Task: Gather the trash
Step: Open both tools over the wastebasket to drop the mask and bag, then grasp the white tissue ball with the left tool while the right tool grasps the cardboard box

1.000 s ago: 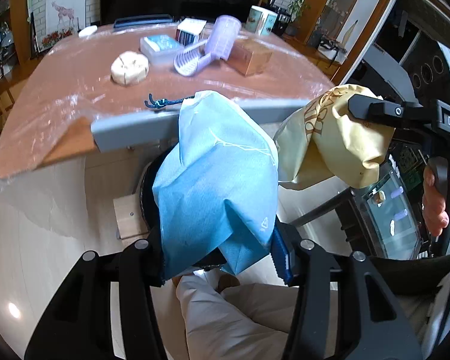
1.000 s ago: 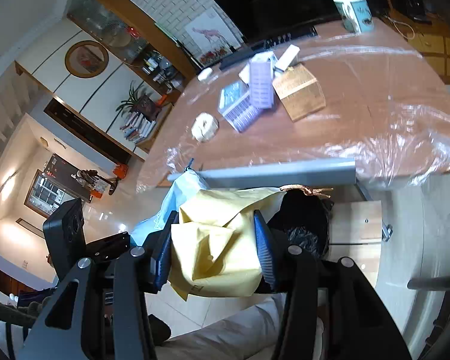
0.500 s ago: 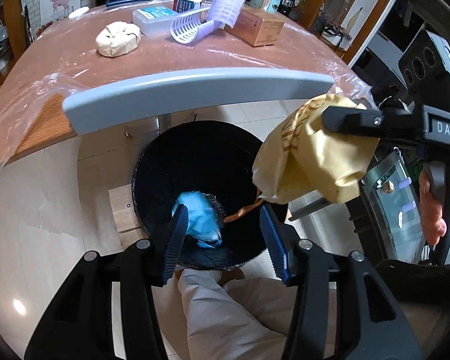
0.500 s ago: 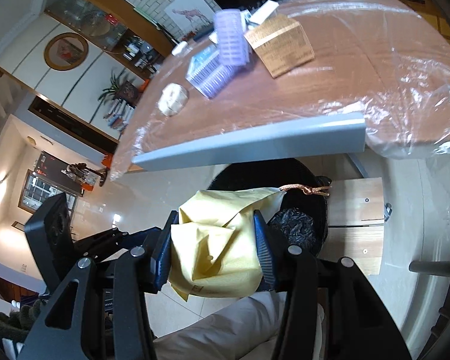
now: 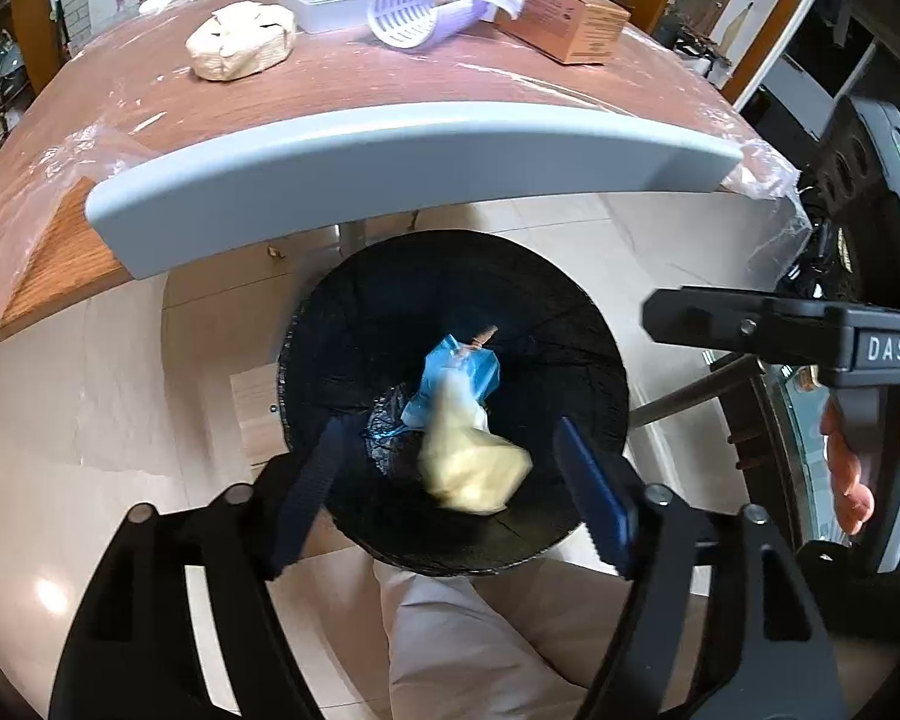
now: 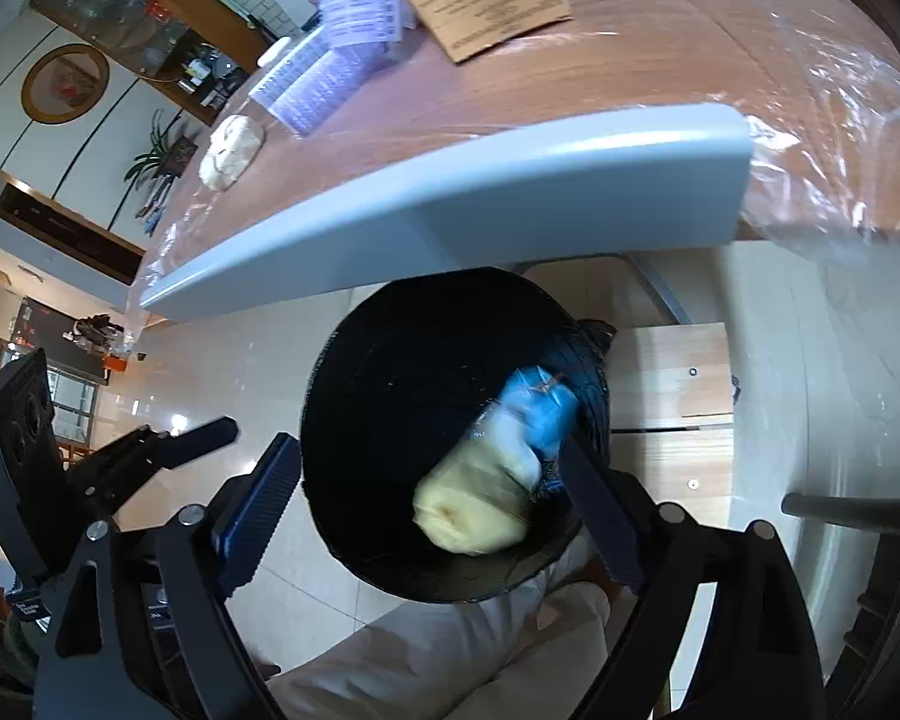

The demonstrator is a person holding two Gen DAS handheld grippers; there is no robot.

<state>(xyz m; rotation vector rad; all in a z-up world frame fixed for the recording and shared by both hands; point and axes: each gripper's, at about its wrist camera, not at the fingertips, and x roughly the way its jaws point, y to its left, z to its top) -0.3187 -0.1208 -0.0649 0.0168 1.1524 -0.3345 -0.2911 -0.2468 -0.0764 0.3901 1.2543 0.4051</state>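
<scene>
1. Left wrist view: left gripper [image 5: 450, 480] over the black bin [image 5: 594, 324], jaws opening, nothing between them.
2. Blue bag [image 5: 459, 372] and yellow bag [image 5: 474, 468] both down inside the bin, yellow one blurry.
3. Right gripper [image 6: 426, 498] same deal, jaws opening and empty.
4. Best kept centred over the rim, well clear of the table edge [image 5: 390, 156].
5. Probably the cream wad [image 5: 240, 39] next.

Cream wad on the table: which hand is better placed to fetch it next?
Left, probably. Both tools hang empty, jaws opening, over the bin; the cream wad lies toward the table's left.
</scene>
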